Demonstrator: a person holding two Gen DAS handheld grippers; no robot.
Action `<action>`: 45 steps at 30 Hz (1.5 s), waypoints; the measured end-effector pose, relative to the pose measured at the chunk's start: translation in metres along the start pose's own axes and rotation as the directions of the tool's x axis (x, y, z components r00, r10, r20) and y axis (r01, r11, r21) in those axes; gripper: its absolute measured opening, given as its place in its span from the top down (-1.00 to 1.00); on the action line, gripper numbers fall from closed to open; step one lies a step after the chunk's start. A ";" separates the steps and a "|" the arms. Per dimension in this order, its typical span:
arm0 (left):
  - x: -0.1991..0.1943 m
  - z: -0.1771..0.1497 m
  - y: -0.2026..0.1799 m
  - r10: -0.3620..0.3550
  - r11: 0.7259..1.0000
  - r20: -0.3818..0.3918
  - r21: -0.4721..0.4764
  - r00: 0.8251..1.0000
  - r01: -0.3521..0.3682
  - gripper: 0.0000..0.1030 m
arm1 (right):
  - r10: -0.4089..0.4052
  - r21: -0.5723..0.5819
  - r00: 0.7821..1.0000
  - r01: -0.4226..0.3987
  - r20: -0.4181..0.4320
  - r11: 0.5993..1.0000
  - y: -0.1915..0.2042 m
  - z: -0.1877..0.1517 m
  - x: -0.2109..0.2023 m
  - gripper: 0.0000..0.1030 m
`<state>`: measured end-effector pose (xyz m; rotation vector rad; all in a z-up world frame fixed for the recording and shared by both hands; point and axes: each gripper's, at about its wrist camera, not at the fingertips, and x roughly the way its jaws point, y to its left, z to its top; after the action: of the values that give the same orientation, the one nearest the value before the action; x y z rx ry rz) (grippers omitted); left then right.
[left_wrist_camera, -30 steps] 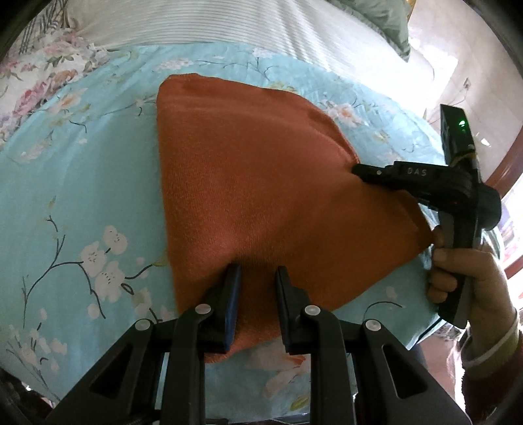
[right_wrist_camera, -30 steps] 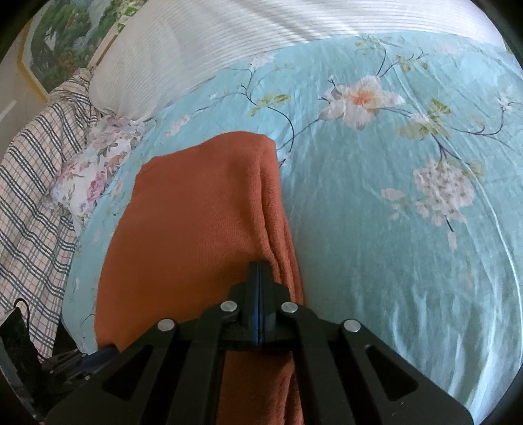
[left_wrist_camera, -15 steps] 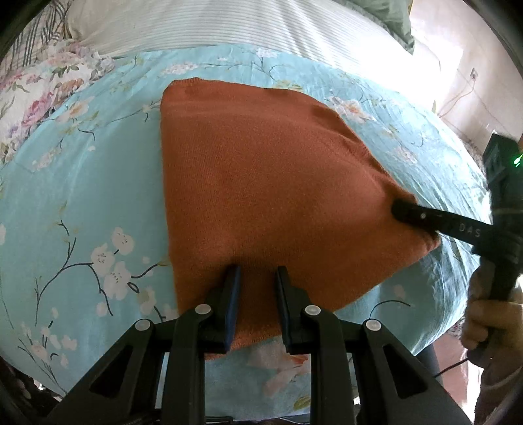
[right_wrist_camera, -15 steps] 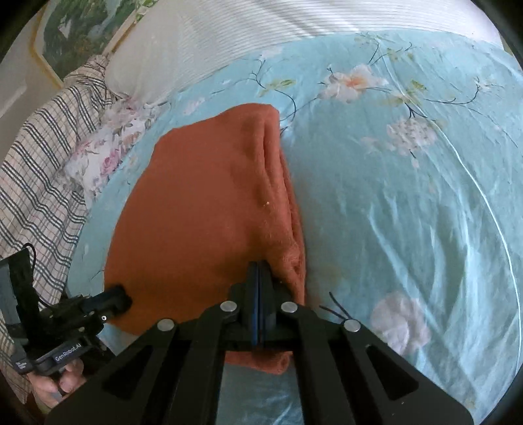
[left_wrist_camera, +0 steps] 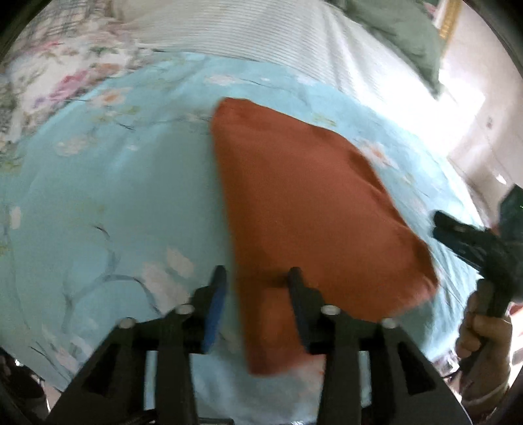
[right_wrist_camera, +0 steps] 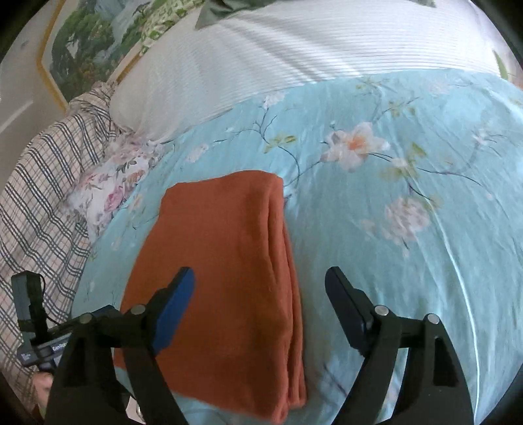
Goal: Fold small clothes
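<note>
An orange folded cloth (left_wrist_camera: 310,212) lies flat on the light blue flowered bedsheet (left_wrist_camera: 114,212), near the bed's front edge. My left gripper (left_wrist_camera: 258,281) hovers at the cloth's near left corner. Its jaws are opening, one finger off the cloth's left edge and one over it, pads not pressing. In the right wrist view my right gripper (right_wrist_camera: 260,281) is just above the cloth (right_wrist_camera: 222,261), over its thick folded right edge. Its jaws are opening wide and grip nothing. The right gripper (left_wrist_camera: 439,222) also shows beside the cloth's right corner, held by a hand (left_wrist_camera: 483,336).
A white striped cover (right_wrist_camera: 294,49) spans the back of the bed. A checked fabric (right_wrist_camera: 42,183) and a flowered pillow (right_wrist_camera: 108,189) lie at the left, a green pillow (left_wrist_camera: 402,29) at the back right. The sheet (right_wrist_camera: 408,261) right of the cloth is bare.
Both grippers have let go of the orange cloth and spread their jaws. The right one rose off the folded edge. The left one slid towards the cloth's left corner.
</note>
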<state>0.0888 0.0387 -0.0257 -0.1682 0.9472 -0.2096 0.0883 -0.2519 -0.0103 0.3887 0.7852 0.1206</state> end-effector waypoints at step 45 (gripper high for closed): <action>0.056 0.033 0.003 -0.007 1.000 -0.054 -0.008 0.999 0.007 -0.05 | -0.036 0.050 0.988 0.044 -0.149 0.998 -0.002 0.049 0.095 0.90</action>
<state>0.1481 0.0293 -0.0516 -0.1740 1.0018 -0.2174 0.1901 -0.2450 -0.0430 0.4173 0.9442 0.0916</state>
